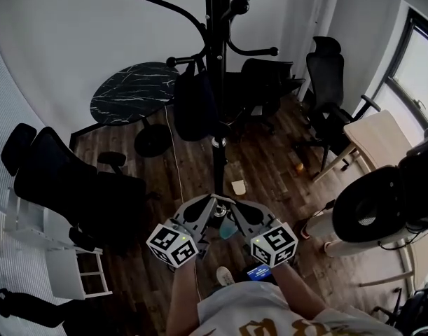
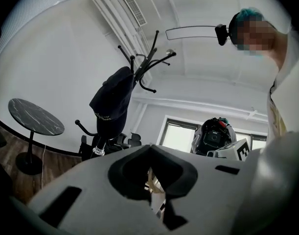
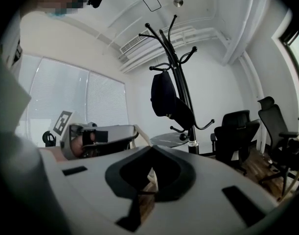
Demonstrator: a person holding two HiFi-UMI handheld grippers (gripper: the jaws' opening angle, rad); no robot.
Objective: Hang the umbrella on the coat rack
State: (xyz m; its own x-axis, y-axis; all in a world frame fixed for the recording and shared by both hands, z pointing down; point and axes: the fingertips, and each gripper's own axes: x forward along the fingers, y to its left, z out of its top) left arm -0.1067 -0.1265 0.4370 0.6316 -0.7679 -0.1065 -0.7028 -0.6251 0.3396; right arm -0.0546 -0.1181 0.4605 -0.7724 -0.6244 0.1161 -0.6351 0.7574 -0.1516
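Chairs on nearly every side of the coat rack (image 1: 217, 82): a black office chair (image 1: 56, 180) low on the left, a low-backed chair (image 1: 266, 79) behind the pole, a high-backed chair (image 1: 326, 82) further right, and a dark round-backed chair (image 1: 378, 201) at the right edge beside a pale wooden table (image 1: 378, 137). Round black marble table (image 1: 133, 89) just left of the pole and behind it; white step frame (image 1: 77, 271) at lower left. Pole in plain sight ahead of both grippers. Umbrella (image 1: 194, 107), dark and folded, already hanging from a hook on the pole's left side in the head view, body down just beside the pole and clear of the floor. Well apart from both grippers, ahead of and above them: up and left of centre in the left gripper view, up near centre in the right gripper view. Left gripper (image 2: 150, 150) with jaws brought together, tips touching, nothing caught between them. Right gripper (image 3: 152, 150) likewise closed tip to tip and empty. Both held low in front of the person, leaning in toward each other, tips almost meeting. Small pale cup (image 1: 238, 186) on the wooden floor just right of the pole; contents not to be made out.
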